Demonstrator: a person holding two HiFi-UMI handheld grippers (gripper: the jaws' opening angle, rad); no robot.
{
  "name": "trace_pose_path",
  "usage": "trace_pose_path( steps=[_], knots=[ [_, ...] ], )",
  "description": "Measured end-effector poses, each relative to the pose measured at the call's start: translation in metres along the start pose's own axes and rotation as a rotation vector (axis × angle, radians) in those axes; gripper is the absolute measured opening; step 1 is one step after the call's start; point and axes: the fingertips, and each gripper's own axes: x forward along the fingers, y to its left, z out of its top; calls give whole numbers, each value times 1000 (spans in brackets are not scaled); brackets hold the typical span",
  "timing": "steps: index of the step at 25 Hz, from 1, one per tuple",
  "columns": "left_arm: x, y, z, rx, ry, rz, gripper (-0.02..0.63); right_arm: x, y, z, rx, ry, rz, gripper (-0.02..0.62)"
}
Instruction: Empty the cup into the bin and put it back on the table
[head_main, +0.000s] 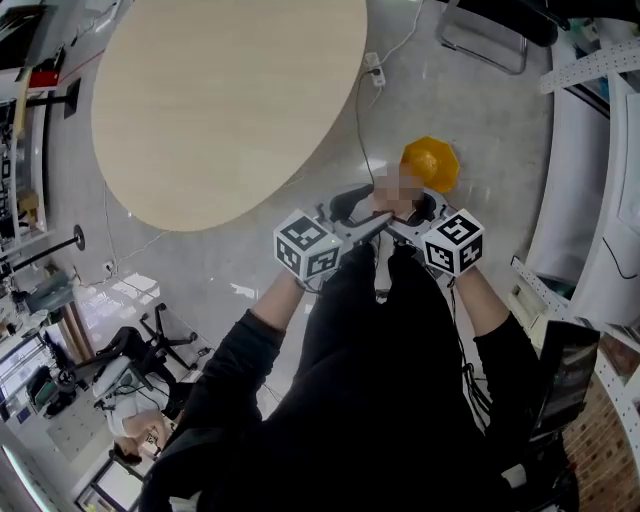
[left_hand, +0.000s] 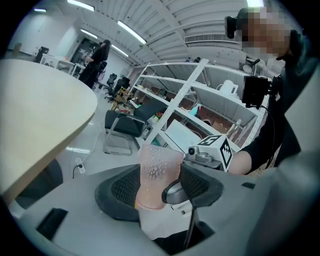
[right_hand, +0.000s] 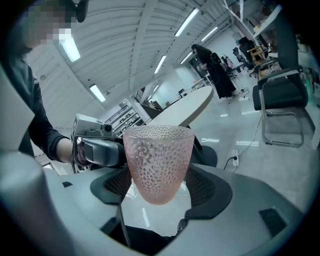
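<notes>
Big round pale counter (head_main: 220, 100) fills the upper left of the head view, and nothing on it belongs to this task. Grey polished floor (head_main: 480, 110) spreads out to the right, with a cable trailing across it. The person in black sleeves takes up the bottom half of the frame, both arms pushed forward and meeting just right of centre.

Over on the floor, right of centre and just above the meeting point, sits the orange bin (head_main: 431, 164), well clear of the counter's edge. A black chair (left_hand: 122, 127) stands behind, in the left gripper view, in front of white shelving (left_hand: 200, 95).

Now the action. The left gripper (left_hand: 160, 187) and the right gripper (right_hand: 160, 187) come in nose to nose, each visible in the other's view. And between them is the cup (right_hand: 159, 162): pink, see-through, dimpled all over, upright with its mouth up, held in the air over the floor and off the counter.

In the right gripper view, the jaws are clenched on its lower body, a ribbed pad on either side. In the left gripper view, those jaws are grasping the same cup, its side against the left pad and a tip of the other gripper tucked in beside the right pad. Whether anything is inside the cup, I cannot tell.
</notes>
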Motion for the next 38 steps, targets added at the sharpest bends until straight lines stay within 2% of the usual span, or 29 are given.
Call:
trace_pose_path(
  steps=[6, 12, 18, 31, 38],
  knots=[
    [58, -9, -24, -26, 69, -27, 259, -32, -43, -33, 92, -12, -16, 339],
    [99, -1, -53, -60, 123, -49, 259, -39, -80, -66, 161, -7, -23, 339],
    [132, 26, -85, -112, 169, -61, 259, -27, -118, -100, 224, 9, -11, 339],
    [177, 85, -188, -252, 241, -82, 259, 14, -175, -202, 369, 56, -1, 339],
    [197, 120, -213, -326, 248, -66, 259, 38, -206, -228, 450, 77, 33, 339]
  ],
)
